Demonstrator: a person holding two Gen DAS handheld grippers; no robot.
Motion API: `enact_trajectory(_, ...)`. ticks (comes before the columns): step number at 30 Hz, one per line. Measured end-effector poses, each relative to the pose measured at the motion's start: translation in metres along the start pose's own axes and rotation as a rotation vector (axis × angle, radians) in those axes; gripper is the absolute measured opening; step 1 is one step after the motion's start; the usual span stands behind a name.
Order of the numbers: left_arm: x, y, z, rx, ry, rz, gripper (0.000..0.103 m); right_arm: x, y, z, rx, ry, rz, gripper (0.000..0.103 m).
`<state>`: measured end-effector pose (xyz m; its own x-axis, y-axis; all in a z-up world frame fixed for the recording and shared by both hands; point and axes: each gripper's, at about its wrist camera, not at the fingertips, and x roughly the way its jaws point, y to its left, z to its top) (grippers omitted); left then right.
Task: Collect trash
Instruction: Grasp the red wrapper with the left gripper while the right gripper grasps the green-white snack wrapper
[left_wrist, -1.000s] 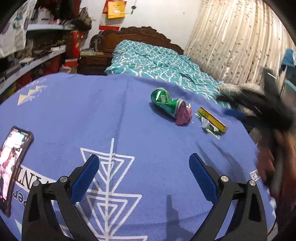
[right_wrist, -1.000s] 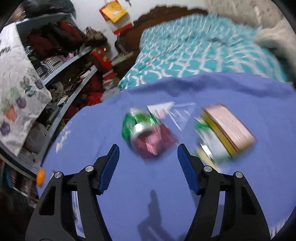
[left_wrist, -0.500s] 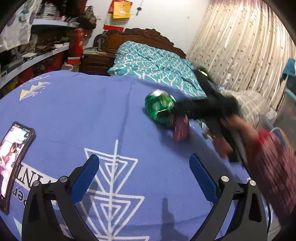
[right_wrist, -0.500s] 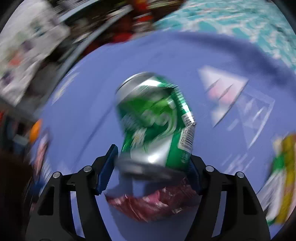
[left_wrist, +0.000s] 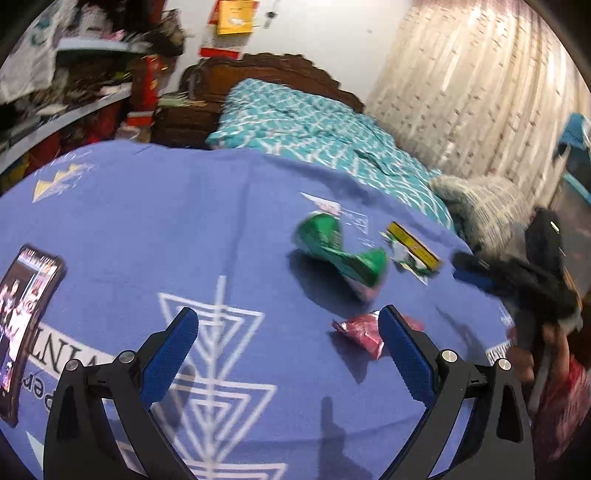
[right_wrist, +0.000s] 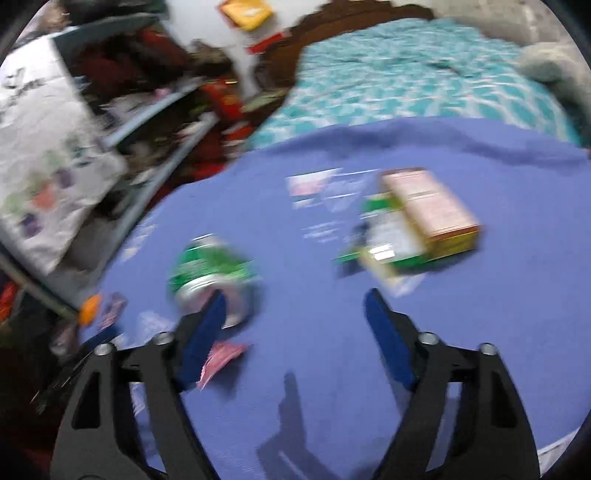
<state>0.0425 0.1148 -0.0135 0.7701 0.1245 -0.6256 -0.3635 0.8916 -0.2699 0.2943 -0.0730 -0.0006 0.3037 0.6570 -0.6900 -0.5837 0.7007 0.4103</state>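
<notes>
- The green can is lying on the blue cloth, blurred, toward the far right part of the table; in the right wrist view the can is sitting just beyond the left finger of that gripper, not between the fingers.
- A pink wrapper is lying crumpled on the cloth just nearer than the can, partly hidden behind one finger of the left gripper.
- To the right of the can, a yellow box is resting partly on a green and white packet, and a clear plastic bag is lying flat just beyond them.
- The left gripper is hovering over the near part of the cloth with its jaws spread wide and holding nothing.
- The right gripper is also showing its jaws apart and holding nothing; in the left wrist view it is appearing blurred at the right edge of the table.
- A phone is lying on the cloth at the near left, screen lit.
- Beyond the table, a bed with a teal patterned cover is standing by a pale curtain, with cluttered shelves on the left.
</notes>
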Motion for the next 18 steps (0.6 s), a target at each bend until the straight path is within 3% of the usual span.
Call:
enact_trajectory(3, 0.008, -0.017, 0.001, 0.041, 0.033, -0.036, 0.094, 0.027, 0.013, 0.017, -0.112, 0.016, -0.156, 0.071)
enact_trajectory(7, 0.026, -0.038, 0.001, 0.087, 0.093, -0.056, 0.093, 0.080, 0.038, 0.036, -0.234, 0.063, -0.288, 0.067)
enact_trajectory(8, 0.030, -0.041, 0.002, 0.092, 0.104, -0.059, 0.093, 0.090, 0.037, 0.030, -0.237, 0.085, -0.306, 0.053)
enact_trajectory(9, 0.035, -0.045, 0.002, 0.098, 0.121, -0.070, 0.093, 0.101, 0.036, 0.030, -0.237, 0.114, -0.319, 0.030)
enact_trajectory(10, 0.038, -0.049, 0.002, 0.100, 0.130, -0.074, 0.093, 0.111, 0.036, 0.022, -0.232, 0.146, -0.333, 0.027)
enact_trajectory(13, 0.050, -0.056, 0.002, 0.110, 0.173, -0.098, 0.085, 0.094, 0.027, -0.007, -0.183, 0.149, -0.271, 0.025)
enact_trajectory(18, 0.074, -0.058, -0.005, 0.096, 0.286, -0.133, 0.054, 0.036, 0.040, -0.061, -0.176, 0.115, -0.149, 0.024)
